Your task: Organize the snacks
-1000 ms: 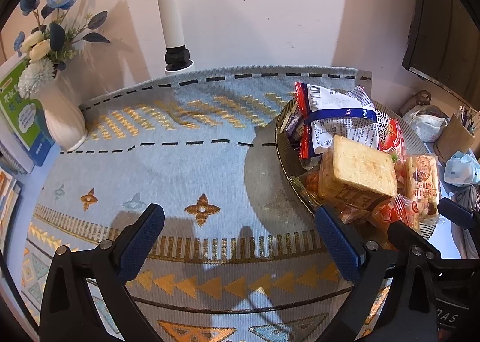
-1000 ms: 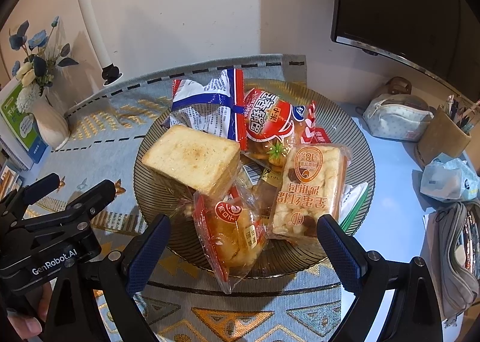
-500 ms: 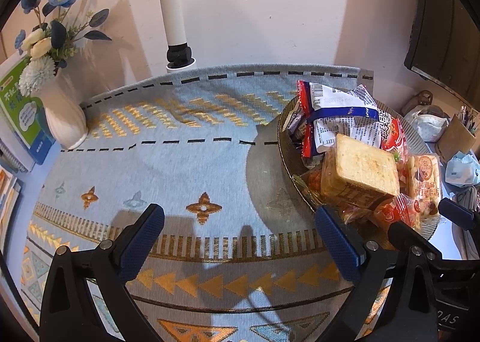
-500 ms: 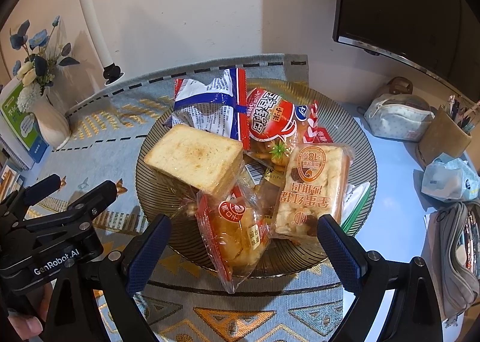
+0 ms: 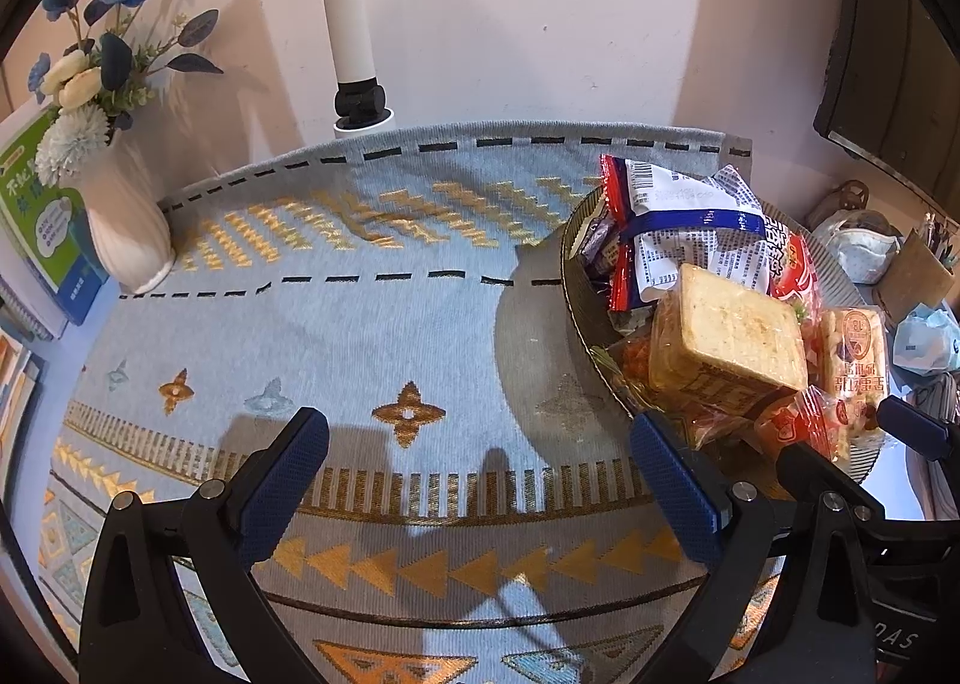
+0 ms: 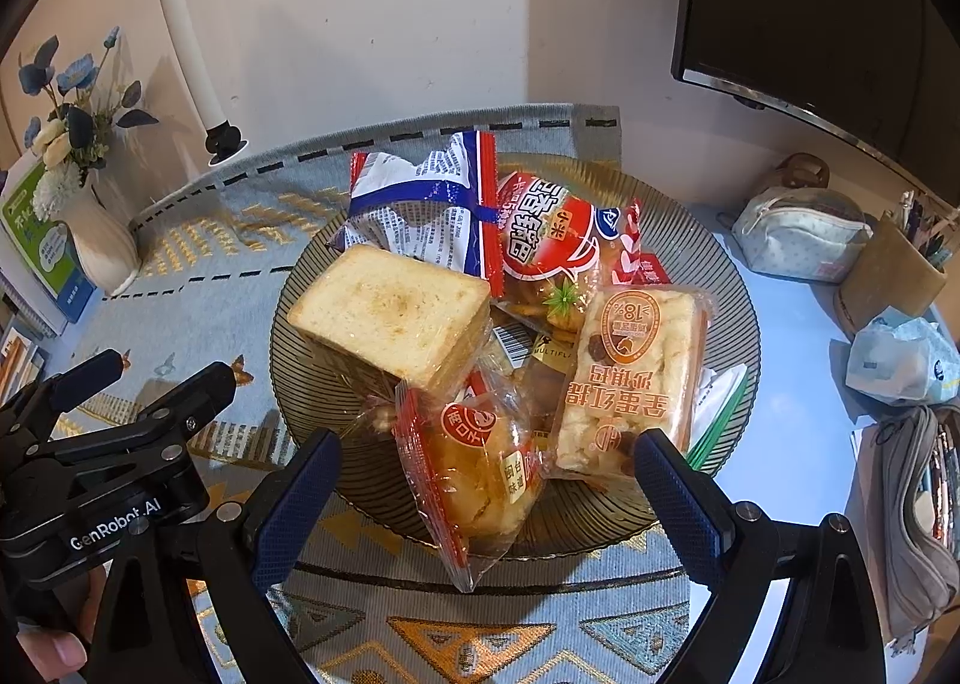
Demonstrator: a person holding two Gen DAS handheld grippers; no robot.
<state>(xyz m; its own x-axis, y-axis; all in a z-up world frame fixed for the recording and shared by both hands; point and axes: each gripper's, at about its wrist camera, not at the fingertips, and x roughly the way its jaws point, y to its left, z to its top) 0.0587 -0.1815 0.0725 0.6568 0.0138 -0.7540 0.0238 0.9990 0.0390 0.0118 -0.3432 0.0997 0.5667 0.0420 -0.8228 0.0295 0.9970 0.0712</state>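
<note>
Snacks sit heaped in a round ribbed plate (image 6: 729, 288) on the right half of the patterned cloth (image 5: 360, 324), with the plate's right rim reaching past the cloth's right edge onto the bare tabletop (image 6: 798, 444). The right gripper (image 6: 486, 468) hovers over the plate's near rim with its jaws wide apart, holding nothing; the left gripper (image 5: 480, 462) hangs over the bare cloth, jaws equally apart and empty.

The pile is loose, and that is the main risk. The wrapped toast block (image 6: 390, 315) leans on other packs, so pulling anything from under it would likely tip it toward the left rim. The clear bun bag (image 6: 480, 474) already droops over the near rim onto the cloth; a careless nudge could drag it off altogether. Slick film wrappers may slip from a shallow pinch, and a hard squeeze would crush the egg cake pack (image 6: 636, 378). The blue-and-white bag (image 6: 420, 210) and red cracker bag (image 6: 546, 234) lie at the back, so reaching for them means crossing the whole heap.

Open room is generous to the left: the cloth is bare from the plate to the white vase (image 5: 129, 222) at its far left corner. The right side is tight, with a pouch (image 6: 798, 234), a pen holder (image 6: 888, 276) and a tissue pack (image 6: 900, 360) near the plate.
</note>
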